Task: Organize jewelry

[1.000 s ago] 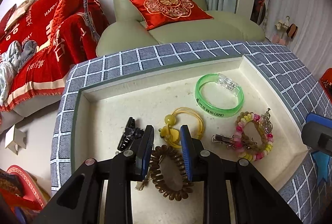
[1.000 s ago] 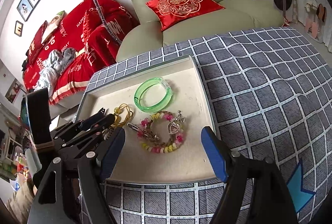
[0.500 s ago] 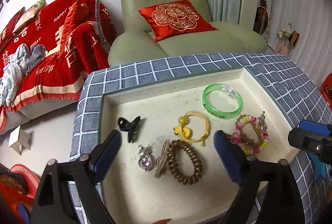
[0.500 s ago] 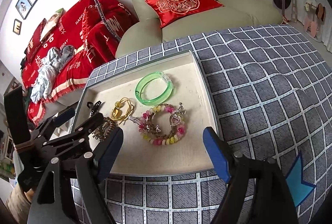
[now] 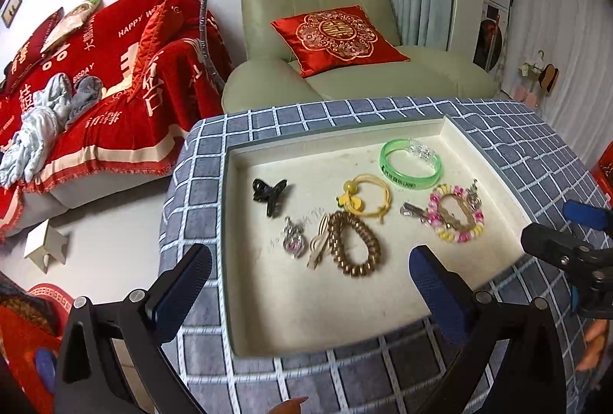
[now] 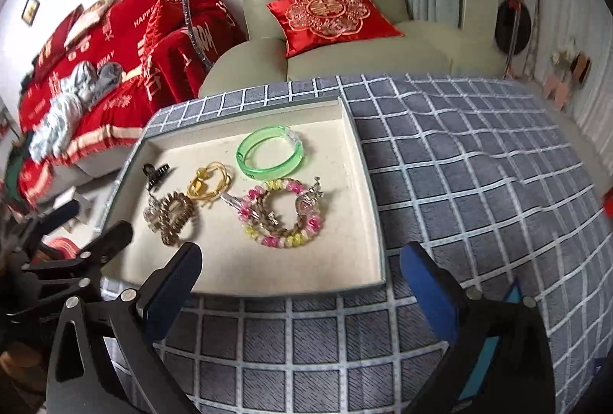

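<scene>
- Plainly, from the left wrist view, the left gripper (image 5: 310,283) hangs above the near edge of the tray (image 5: 452,124) with its jaws spread wide and nothing between them. The jewelry lies inside the tray: a brown spiral bracelet (image 5: 354,241) nearest the claw, touching a yellow cord tie (image 5: 366,197) at its far end, a silver charm (image 5: 294,239) and pale clip (image 5: 318,247) just beside it, a black claw clip (image 5: 270,193) farther left, a green bangle (image 5: 410,170) at the back and a pink and yellow bead bracelet (image 5: 458,214) to the right.
- As I judge it, the step in hand is choosing the next piece. To do it well, come down over a single item with the jaws straddling it; the brown spiral bracelet crowds the pale clip, so a careless close could drag both.
- Against a second ago, this claw was nearly clenched down at the brown spiral bracelet; it is now released, higher and farther back, and the bracelet rests in the tray.
- From the right wrist view, the right gripper (image 6: 302,287) hovers over the checked cloth (image 6: 459,165) at the tray's near right corner, jaws released wide and empty. The bead bracelet, tangled with a silver hair clip (image 6: 233,201), is the closest piece.
- Here a clean grasp would take the bead ring at a free arc, away from that clip.
- Compared with a second ago, this claw has kept its wide opening but sits farther right, and the left gripper has drawn back out of the tray.
</scene>
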